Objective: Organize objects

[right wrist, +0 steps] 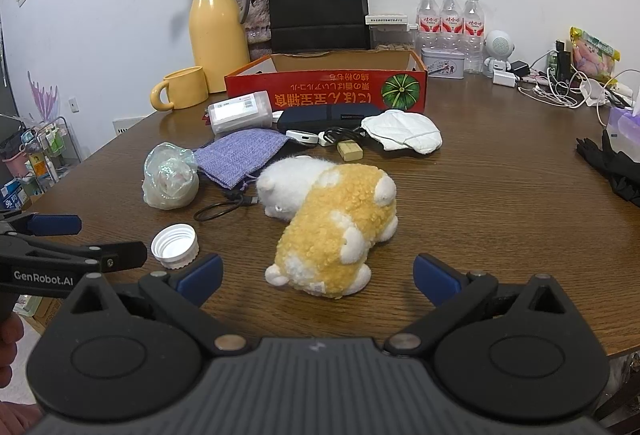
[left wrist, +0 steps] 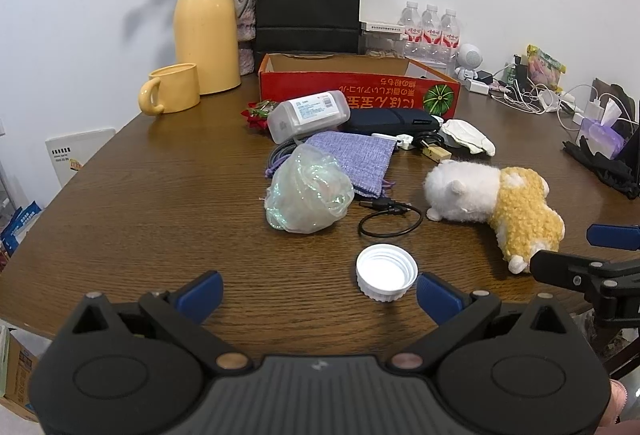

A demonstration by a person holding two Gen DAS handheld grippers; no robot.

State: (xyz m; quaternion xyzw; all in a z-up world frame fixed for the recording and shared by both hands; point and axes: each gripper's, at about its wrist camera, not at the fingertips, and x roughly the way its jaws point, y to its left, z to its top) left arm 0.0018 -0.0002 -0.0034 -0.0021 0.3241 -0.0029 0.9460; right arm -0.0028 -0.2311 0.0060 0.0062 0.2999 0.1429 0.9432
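A white and yellow plush toy (right wrist: 332,223) lies on the brown table just in front of my open, empty right gripper (right wrist: 318,281); it also shows in the left wrist view (left wrist: 496,207). A white bottle cap (left wrist: 386,277) sits upside down close to the right fingertip of my open, empty left gripper (left wrist: 320,295); it also shows in the right wrist view (right wrist: 175,245). A crumpled clear bag (left wrist: 308,193), a purple pouch (left wrist: 352,159), a black cable loop (left wrist: 390,219), a white plastic case (left wrist: 308,115) and a dark case (left wrist: 390,121) lie before the red open box (left wrist: 360,91).
A yellow jug (left wrist: 206,31), yellow mug (left wrist: 172,89), black paper bag (left wrist: 308,3) and water bottles (left wrist: 430,31) stand at the back. Chargers and cables (left wrist: 528,91) and a black glove (left wrist: 608,165) lie at the right. The table edge runs along the left.
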